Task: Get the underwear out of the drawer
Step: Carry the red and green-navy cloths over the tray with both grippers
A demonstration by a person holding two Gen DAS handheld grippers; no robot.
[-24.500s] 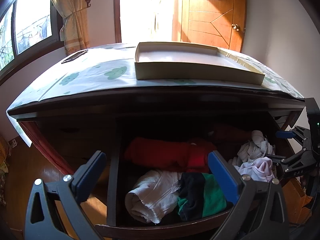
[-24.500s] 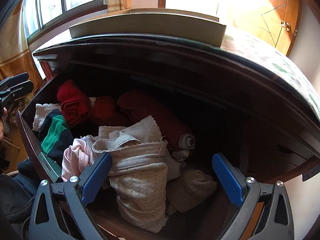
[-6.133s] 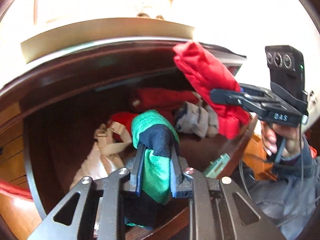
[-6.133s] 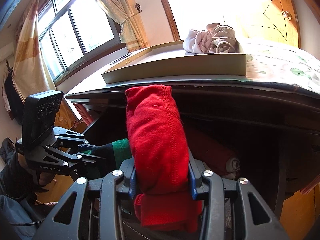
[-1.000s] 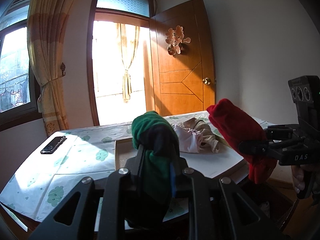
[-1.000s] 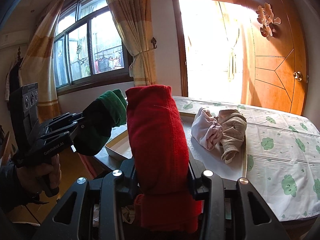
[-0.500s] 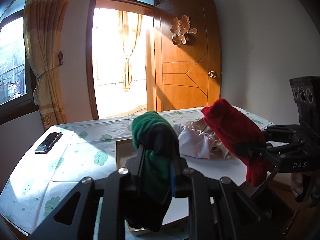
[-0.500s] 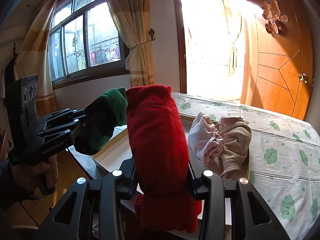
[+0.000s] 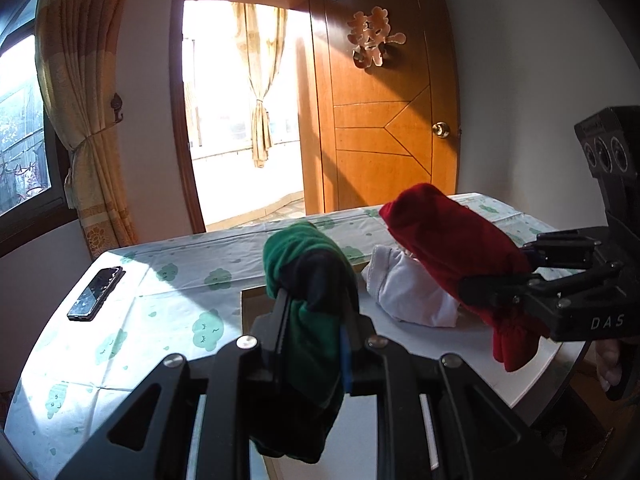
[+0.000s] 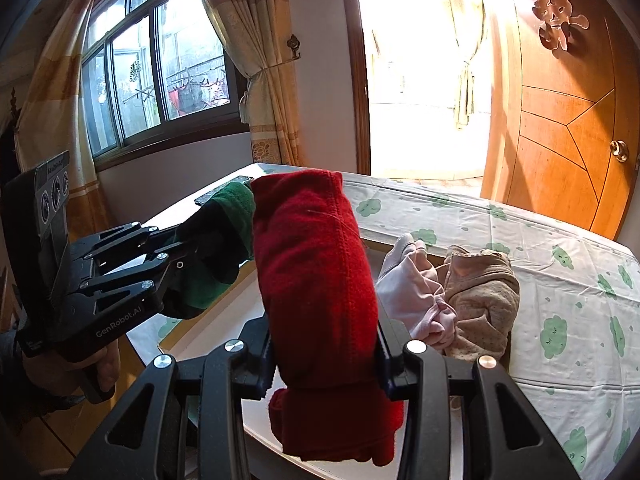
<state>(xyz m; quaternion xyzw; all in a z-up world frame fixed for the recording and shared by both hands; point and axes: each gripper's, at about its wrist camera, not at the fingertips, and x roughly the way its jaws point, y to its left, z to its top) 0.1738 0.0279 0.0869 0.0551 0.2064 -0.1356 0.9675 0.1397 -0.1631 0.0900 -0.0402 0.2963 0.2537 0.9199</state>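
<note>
My left gripper (image 9: 314, 344) is shut on a rolled green and black underwear (image 9: 308, 280), held above the near left corner of a shallow cardboard tray (image 9: 250, 308). My right gripper (image 10: 324, 344) is shut on a rolled red underwear (image 10: 316, 264), which also shows at the right of the left wrist view, red underwear (image 9: 452, 248). In the tray lie a pale pink garment (image 10: 412, 292) and a beige dotted one (image 10: 480, 300). The left gripper (image 10: 200, 256) with its green roll hangs just left of the red roll. The drawer is out of view.
The tray (image 10: 188, 340) rests on a dresser top under a white cloth with green cloud prints (image 9: 180, 280). A dark phone (image 9: 94, 294) lies at its far left. Behind stand a window with curtains (image 10: 160, 72), an open doorway and a wooden door (image 9: 380, 120).
Both grippers have moved forward over the dresser top with their rolls still held; the tray and the garments in it look nearer and larger.
</note>
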